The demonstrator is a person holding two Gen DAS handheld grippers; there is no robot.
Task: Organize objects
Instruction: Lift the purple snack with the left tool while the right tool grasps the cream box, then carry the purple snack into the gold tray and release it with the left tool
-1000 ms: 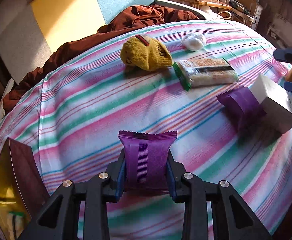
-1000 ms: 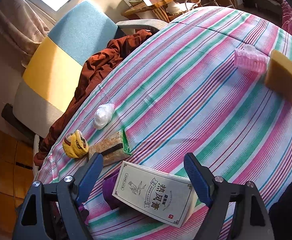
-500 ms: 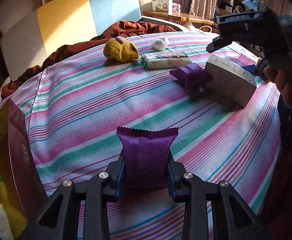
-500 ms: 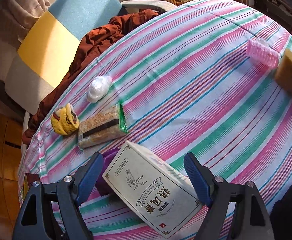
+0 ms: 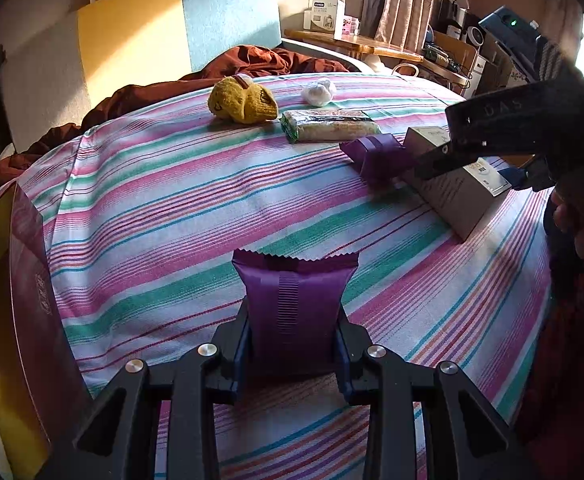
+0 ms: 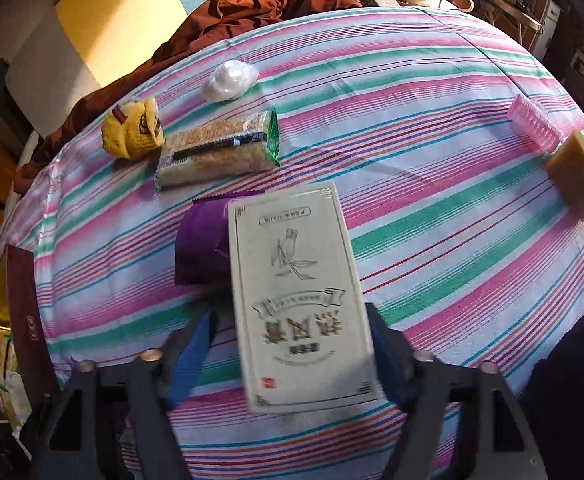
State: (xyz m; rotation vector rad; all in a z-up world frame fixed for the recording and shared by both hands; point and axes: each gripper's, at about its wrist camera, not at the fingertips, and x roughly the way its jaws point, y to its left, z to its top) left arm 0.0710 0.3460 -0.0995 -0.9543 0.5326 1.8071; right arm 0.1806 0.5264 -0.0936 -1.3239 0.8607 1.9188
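Observation:
My left gripper [image 5: 292, 336] is shut on a purple snack packet [image 5: 292, 292], held upright over the striped tablecloth [image 5: 179, 200]. My right gripper [image 6: 292, 344] points steeply down over a pale printed box [image 6: 296, 280] that lies lengthwise between its jaws. The jaws are closing. The right blue finger [image 6: 384, 344] is at the box's edge, and a gap remains at the left finger [image 6: 195, 344]. A second purple packet [image 6: 199, 240] lies against the box's left side. The left wrist view shows the right gripper [image 5: 472, 152] over the box [image 5: 460, 196] at the right.
Beyond the box lie a green-edged cracker pack [image 6: 215, 152], a yellow knitted item [image 6: 131, 132] and a white wad [image 6: 227, 76]. A pink roller [image 6: 534, 128] and a tan block [image 6: 576, 176] sit far right. An open maroon box [image 5: 23, 280] stands at the left edge.
The right gripper swung round and down over the pale box, and its jaws narrowed around it. The left gripper, still gripping its packet, moved back and tilted up early on, then held still.

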